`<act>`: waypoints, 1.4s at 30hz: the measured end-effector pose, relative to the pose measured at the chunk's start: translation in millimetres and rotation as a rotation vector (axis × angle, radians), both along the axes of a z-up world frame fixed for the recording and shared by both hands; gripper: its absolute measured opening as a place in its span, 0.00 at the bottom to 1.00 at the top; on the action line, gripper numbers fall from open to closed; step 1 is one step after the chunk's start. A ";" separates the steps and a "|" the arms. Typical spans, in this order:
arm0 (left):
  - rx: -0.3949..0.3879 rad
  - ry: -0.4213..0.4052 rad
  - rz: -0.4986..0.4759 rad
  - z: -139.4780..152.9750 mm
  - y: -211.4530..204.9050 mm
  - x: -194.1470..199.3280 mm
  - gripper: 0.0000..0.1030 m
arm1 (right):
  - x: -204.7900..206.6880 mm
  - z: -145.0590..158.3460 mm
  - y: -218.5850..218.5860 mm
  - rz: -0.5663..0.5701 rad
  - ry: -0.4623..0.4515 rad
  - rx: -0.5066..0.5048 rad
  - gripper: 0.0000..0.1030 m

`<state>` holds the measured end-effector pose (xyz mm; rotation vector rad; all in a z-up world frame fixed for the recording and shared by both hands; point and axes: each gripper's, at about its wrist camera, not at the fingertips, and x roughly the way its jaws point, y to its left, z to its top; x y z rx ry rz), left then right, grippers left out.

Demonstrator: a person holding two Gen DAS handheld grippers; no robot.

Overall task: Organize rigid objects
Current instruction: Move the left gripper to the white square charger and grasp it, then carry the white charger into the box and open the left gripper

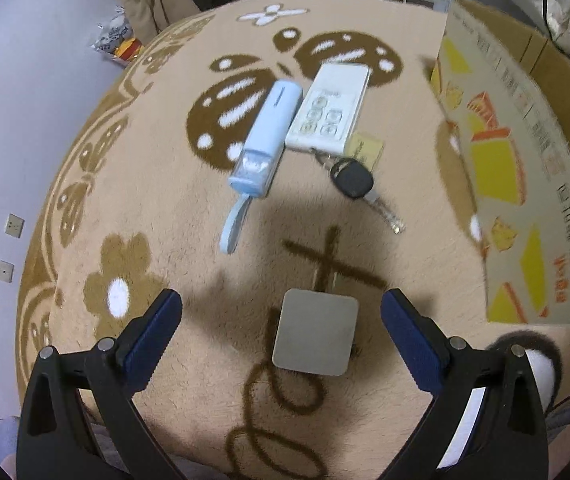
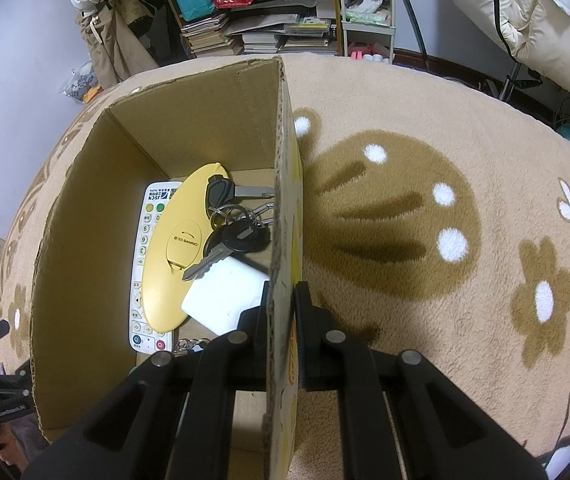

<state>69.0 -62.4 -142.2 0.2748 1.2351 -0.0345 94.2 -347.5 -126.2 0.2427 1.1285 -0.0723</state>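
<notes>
My left gripper is open above the carpet, its blue pads either side of a grey square block and apart from it. Farther off lie a light blue case with a strap, a white remote and a black car key. My right gripper is shut on the cardboard box wall. Inside the box lie a yellow oval item, a white remote, a bunch of black keys and a white block.
The cardboard box stands to the right of the loose items on the patterned carpet. A lilac wall runs along the left. Shelves with books and bags stand beyond the carpet. Bedding hangs at the far right.
</notes>
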 end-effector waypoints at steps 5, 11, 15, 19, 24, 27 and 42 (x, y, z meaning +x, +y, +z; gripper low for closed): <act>0.012 0.044 -0.009 -12.2 -2.0 0.5 0.96 | -0.1 0.4 0.0 0.000 0.000 0.000 0.10; 0.032 0.069 -0.008 -21.5 -4.4 -0.3 0.85 | -2.3 0.8 0.5 -0.003 0.000 0.001 0.10; 0.038 0.107 -0.002 -31.3 -4.9 0.5 0.71 | -1.9 -0.2 -0.4 -0.005 0.000 0.005 0.10; 0.007 0.167 -0.024 -39.0 -9.0 0.9 0.52 | -1.8 -0.3 -0.4 -0.005 0.000 0.004 0.10; -0.037 0.195 0.016 -41.5 -2.3 5.5 0.50 | -1.8 -0.2 -0.5 -0.006 0.000 0.004 0.10; -0.067 0.207 0.038 -40.6 1.2 7.4 0.43 | -2.0 -0.2 -0.7 -0.005 0.000 0.004 0.10; -0.015 0.137 0.035 -18.2 -5.5 4.9 0.43 | -2.8 -3.1 -3.1 -0.010 0.000 0.008 0.10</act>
